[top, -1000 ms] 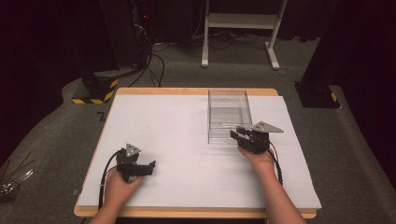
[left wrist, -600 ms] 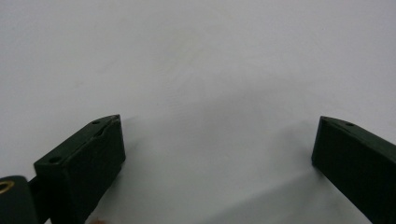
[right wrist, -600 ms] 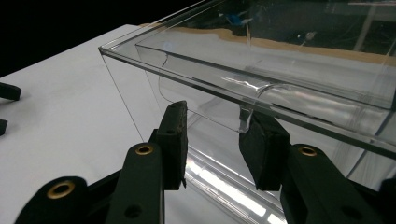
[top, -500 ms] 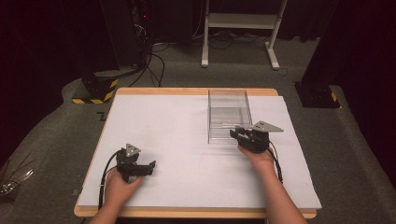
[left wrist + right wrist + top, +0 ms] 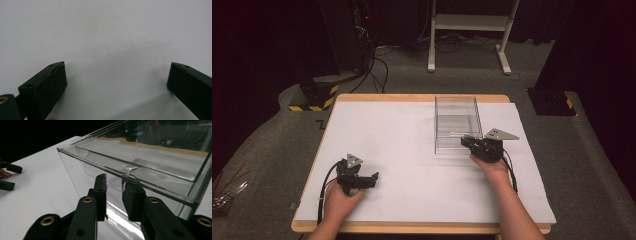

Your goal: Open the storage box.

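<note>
Comparing this moment with the frames from a second and half a second ago turns up no visible change: both grippers and the clear plastic box point(image 5: 456, 122) sit where they did, and the hands have not shifted.

The box is the landmark here. It stands upright on the white sheet point(image 5: 402, 130) that covers the table point(image 5: 412, 98), toward the far right part of it, its far wall close to the sheet's far edge. It is an open-topped, see-through container, and nothing can be seen inside it; the sheet shows through its floor.

The right gripper point(image 5: 472, 142) is at the box's near wall, toward that wall's right corner. In the right gripper view its jaws stand a little apart at the box's near rim point(image 5: 125, 173), beside a curved notch; whether they actually touch the plastic cannot be told.

The left gripper point(image 5: 368, 179) rests well to the near left of the box, on bare sheet, and in its own view its jaws are spread wide with nothing between them.
</note>
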`<state>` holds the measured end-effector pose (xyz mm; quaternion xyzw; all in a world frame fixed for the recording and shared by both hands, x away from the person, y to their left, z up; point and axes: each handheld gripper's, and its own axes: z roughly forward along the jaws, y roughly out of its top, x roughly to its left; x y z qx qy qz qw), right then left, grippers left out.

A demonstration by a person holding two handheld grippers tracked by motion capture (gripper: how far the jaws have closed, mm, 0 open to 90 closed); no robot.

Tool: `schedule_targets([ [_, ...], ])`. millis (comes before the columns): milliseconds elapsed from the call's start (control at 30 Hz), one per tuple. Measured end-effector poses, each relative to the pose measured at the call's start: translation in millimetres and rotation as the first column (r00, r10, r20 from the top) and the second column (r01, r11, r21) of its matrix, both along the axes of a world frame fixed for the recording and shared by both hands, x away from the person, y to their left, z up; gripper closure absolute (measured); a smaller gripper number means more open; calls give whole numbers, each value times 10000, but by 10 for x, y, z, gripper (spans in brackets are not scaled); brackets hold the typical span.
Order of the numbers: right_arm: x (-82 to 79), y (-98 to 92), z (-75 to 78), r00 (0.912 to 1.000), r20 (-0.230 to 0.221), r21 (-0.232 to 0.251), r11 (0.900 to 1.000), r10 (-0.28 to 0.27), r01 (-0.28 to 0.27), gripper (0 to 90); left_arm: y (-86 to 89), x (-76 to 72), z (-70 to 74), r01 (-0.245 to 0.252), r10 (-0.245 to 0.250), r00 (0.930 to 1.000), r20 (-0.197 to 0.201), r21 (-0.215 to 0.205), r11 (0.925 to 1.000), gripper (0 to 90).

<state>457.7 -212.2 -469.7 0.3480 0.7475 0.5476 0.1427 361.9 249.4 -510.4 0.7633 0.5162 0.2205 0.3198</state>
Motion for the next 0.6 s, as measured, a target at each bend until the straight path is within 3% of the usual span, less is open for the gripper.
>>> schedule_targets([
  [267, 9, -84, -7, 9992, -164, 267, 9990, 355, -351, 802, 0, -1, 0, 1, -1, 10000, 0, 4, 10000, 29],
  [600, -55, -123, 4, 9983, -97, 90, 9983, 580, -579, 819, 0, -1, 0, -1, 1, 10000, 1, 1, 10000, 29],
])
